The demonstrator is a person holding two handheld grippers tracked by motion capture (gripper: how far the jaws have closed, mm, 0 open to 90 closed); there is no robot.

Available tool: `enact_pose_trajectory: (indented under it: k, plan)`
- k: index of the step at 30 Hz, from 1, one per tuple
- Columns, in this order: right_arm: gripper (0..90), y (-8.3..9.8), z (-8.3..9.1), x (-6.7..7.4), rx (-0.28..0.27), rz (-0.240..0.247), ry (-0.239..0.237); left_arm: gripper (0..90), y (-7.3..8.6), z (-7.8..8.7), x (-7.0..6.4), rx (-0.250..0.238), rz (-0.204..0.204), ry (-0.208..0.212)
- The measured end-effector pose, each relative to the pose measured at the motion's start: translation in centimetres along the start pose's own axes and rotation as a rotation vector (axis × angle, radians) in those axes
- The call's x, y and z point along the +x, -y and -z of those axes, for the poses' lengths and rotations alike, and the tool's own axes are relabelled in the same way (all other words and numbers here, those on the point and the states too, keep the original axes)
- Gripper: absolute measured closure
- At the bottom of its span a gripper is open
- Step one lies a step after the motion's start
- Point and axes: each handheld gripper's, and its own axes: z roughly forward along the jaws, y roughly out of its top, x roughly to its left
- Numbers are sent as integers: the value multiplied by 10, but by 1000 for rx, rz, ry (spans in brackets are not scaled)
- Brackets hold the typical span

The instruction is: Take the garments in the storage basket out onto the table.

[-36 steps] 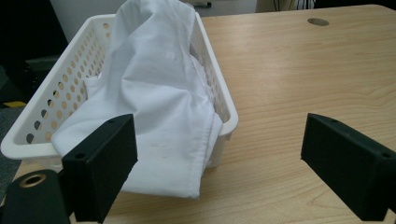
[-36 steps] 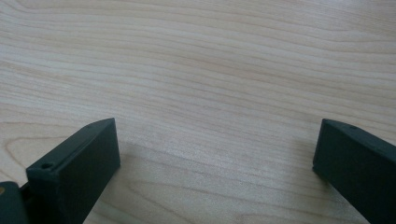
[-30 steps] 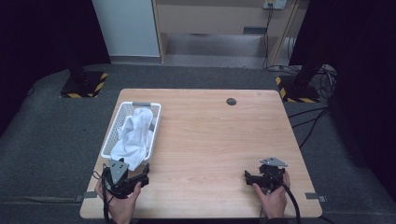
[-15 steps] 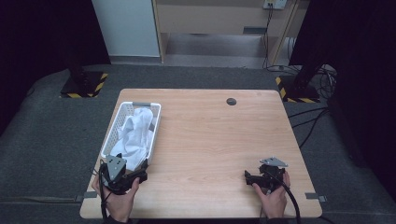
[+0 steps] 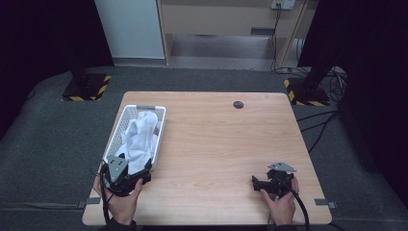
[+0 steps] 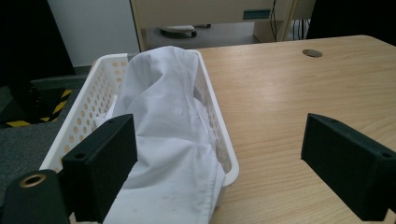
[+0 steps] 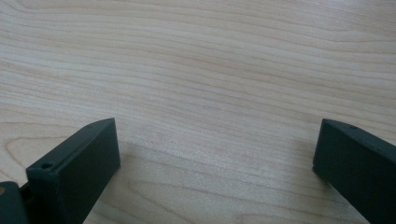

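A white perforated basket (image 5: 126, 115) stands at the left of the wooden table (image 5: 226, 144), and a crumpled white cloth (image 5: 139, 137) lies in it. My left gripper (image 5: 142, 172) is at the basket's near end, open, with one jaw over the cloth's near edge. In the left gripper view the cloth (image 6: 163, 121) fills the basket (image 6: 88, 100) and droops over its near rim, while the left gripper (image 6: 224, 168) holds nothing between its wide jaws. My right gripper (image 5: 255, 183) rests near the front right of the table. Its jaws are open over bare wood (image 7: 217, 163).
A dark round grommet hole (image 5: 238, 104) sits near the table's far edge. Stand bases with yellow-black stripes are on the floor at the back left (image 5: 86, 89) and back right (image 5: 308, 94). Cables run along the floor at the right.
My left gripper has edged forward toward the near end of the basket. The right gripper has not moved.
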Motion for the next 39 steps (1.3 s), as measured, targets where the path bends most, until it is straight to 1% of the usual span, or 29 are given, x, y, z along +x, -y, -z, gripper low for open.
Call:
enact_pose_trajectory:
  k: [5,22,33,39]
  plan:
    - [6,0,0,0,0,0,0,94,-5,-4,1,3,2,2]
    - [6,0,0,0,0,0,0,93,-12,-10,6,3,4,-9]
    - [6,0,0,0,0,0,0,93,-17,-20,9,13,-3,-17]
    - [6,0,0,0,0,0,0,94,-20,-26,9,17,-4,-14]
